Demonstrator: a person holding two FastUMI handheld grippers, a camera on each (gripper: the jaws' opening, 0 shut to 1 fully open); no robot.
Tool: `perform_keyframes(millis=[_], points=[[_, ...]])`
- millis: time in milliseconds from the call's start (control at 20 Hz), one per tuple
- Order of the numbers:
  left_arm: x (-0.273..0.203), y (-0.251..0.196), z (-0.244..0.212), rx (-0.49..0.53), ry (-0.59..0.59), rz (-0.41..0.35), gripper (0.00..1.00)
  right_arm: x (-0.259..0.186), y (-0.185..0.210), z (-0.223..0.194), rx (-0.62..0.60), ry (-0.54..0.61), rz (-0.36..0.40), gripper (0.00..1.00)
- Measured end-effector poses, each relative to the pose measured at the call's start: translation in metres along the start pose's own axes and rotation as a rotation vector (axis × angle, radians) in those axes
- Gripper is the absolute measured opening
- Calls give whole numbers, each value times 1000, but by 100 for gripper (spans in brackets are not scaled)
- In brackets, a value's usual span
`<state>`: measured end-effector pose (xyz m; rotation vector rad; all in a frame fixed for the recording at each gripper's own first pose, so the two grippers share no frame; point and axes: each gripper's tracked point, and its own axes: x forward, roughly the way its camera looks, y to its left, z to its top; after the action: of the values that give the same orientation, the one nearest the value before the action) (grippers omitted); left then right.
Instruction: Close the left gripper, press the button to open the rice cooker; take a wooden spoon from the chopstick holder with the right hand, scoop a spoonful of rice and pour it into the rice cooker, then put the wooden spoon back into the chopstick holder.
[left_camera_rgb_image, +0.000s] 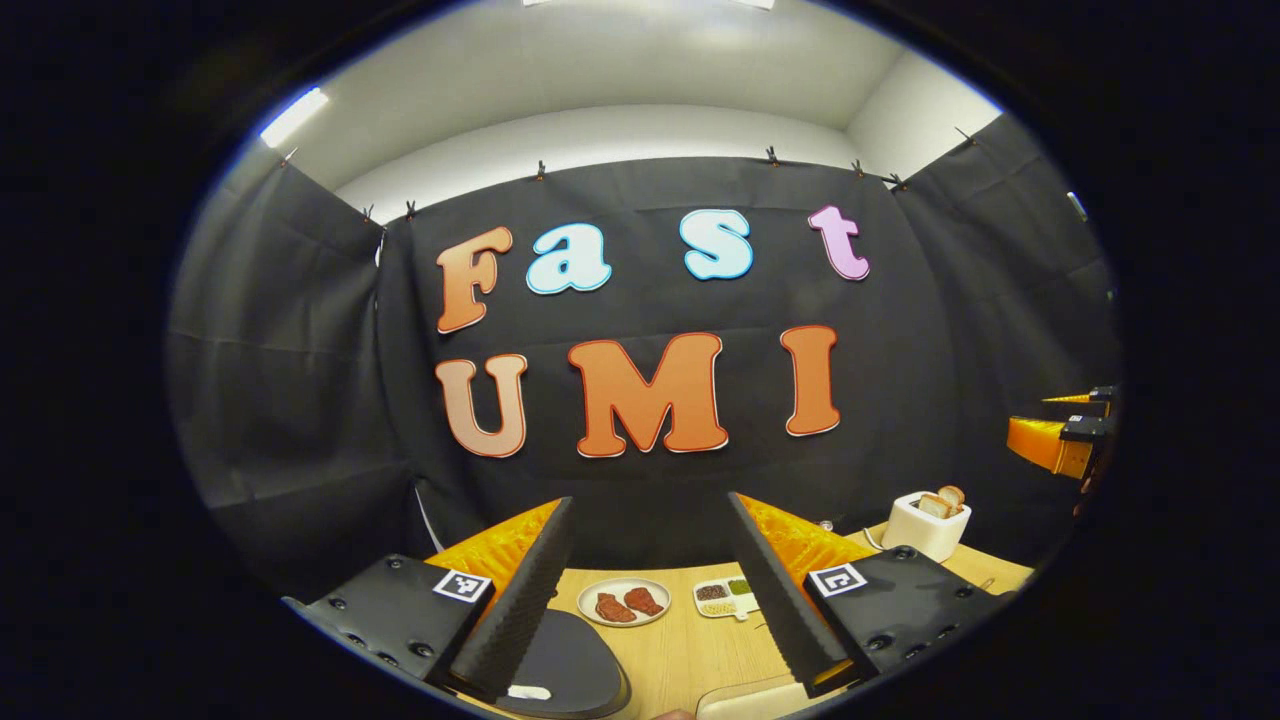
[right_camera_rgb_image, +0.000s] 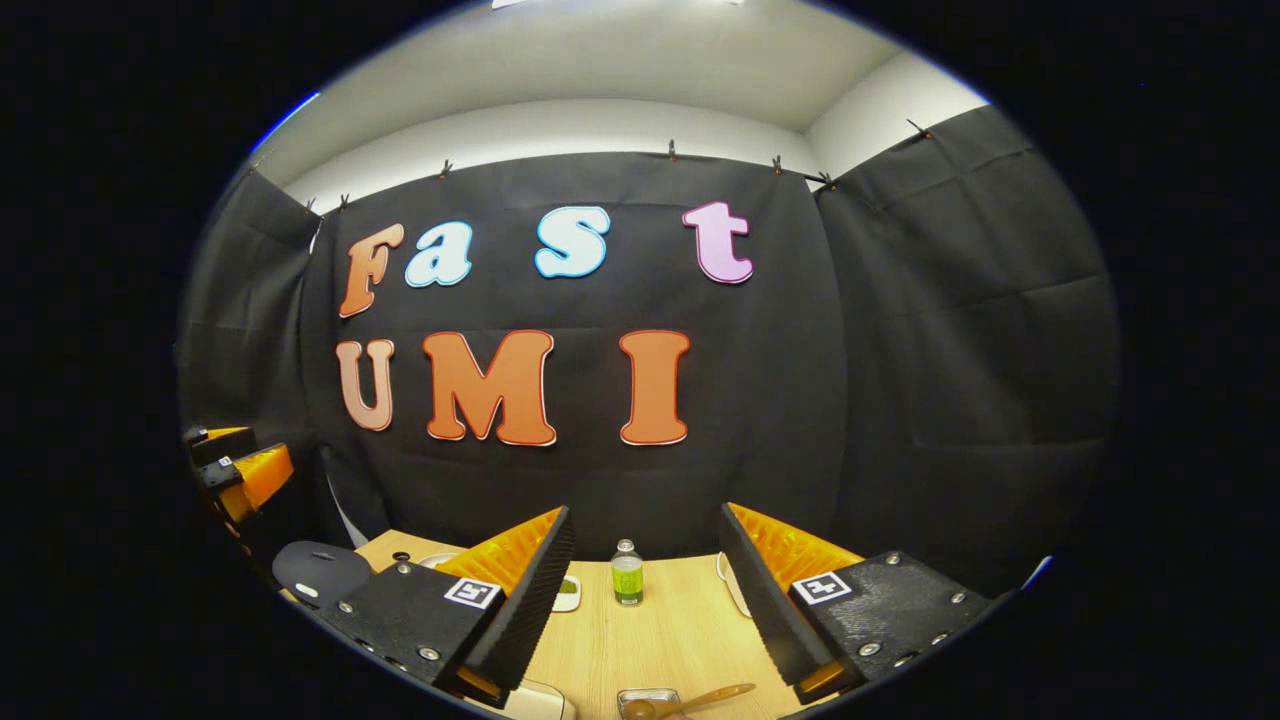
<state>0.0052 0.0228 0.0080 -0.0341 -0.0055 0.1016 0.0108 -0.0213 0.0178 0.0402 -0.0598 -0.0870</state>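
Wooden table (right_camera_rgb_image: 660, 630); round dark rice cooker (left_camera_rgb_image: 570, 655) lid.

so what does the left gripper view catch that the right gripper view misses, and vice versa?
Left gripper view: a white toaster holding bread, a plate with two pieces of meat, a divided dish of grains.

Right gripper view: a small bottle of green liquid, a wooden spoon lying by a metal tray.

Shared: the wooden table, the dark rice cooker lid, and each view's own gripper open, left and right.

Wooden table (right_camera_rgb_image: 660, 630) with bottle (right_camera_rgb_image: 627, 573), plate (left_camera_rgb_image: 623, 602)
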Motion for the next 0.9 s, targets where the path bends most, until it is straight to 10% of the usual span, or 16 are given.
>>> perform_keyframes(millis=[900], points=[[10,42,-2,3,46,55,98,5,-31,-6,-36,5,-45,90]])
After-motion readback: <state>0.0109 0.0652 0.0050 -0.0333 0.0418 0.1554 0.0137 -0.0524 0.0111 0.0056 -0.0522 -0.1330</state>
